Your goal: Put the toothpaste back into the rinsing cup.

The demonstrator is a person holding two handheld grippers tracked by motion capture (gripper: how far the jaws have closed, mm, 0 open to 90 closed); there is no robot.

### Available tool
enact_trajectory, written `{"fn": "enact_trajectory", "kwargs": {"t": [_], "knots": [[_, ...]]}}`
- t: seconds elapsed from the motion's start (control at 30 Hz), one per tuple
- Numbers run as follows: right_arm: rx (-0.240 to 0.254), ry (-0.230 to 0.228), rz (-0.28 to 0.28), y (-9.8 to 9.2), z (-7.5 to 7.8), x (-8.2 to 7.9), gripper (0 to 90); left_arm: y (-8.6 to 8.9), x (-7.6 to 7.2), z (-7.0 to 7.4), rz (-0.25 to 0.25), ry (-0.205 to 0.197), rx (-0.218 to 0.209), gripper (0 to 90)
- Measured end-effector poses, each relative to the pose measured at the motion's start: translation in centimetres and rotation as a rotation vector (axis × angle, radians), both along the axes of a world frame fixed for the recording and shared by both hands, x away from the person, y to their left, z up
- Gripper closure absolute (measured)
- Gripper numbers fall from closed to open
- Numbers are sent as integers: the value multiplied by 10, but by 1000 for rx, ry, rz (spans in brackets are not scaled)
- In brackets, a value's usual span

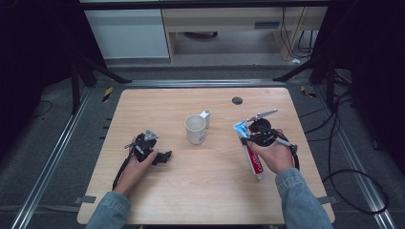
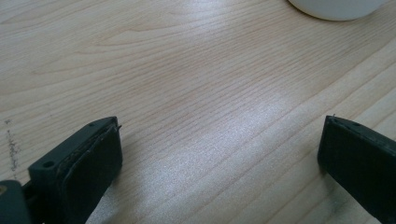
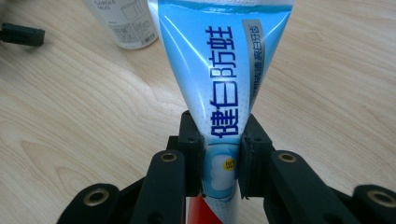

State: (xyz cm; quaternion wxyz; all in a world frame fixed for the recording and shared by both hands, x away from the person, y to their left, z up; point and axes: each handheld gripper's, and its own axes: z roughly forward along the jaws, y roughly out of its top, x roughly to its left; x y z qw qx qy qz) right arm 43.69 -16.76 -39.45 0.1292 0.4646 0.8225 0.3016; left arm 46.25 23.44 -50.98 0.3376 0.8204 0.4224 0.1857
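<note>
Near edge of the light wooden table (image 1: pixel 205 191): two denim-sleeved forearms come in from below. The right gripper (image 1: pixel 249 138), black, is clamped on a blue, white and red toothpaste tube (image 1: pixel 252 151), which lies slanted over the right half of the table, crimped blue end toward the far side, red end toward the person. The right gripper view gives what the high view cannot: both jaws pinch the tube (image 3: pixel 219 93) at its narrower part, dark blue Chinese lettering runs along the blue face, and the red section shows just below the jaws. The left gripper (image 1: pixel 160 156) rests on the left half of the table, well apart from the tube; the left gripper view shows its jaws standing wide apart over bare wood, nothing between them. Farther off, mid-table between the two hands, stands an upright white ceramic mug (image 1: pixel 196 129), handle on its far right side; from above, its inside looks empty. Beyond it, a small dark round grommet (image 1: pixel 237 100) sits in the tabletop.
</note>
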Motion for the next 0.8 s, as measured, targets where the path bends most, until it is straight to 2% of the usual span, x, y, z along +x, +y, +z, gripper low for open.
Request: {"fn": "enact_trajectory", "kwargs": {"t": [0.27, 0.8], "knots": [[29, -32, -1, -1, 6, 0, 745, 0, 0, 0, 0, 0, 0, 0], [91, -137, -17, -2, 13, 0, 745, 0, 0, 0, 0, 0, 0, 0]]}}
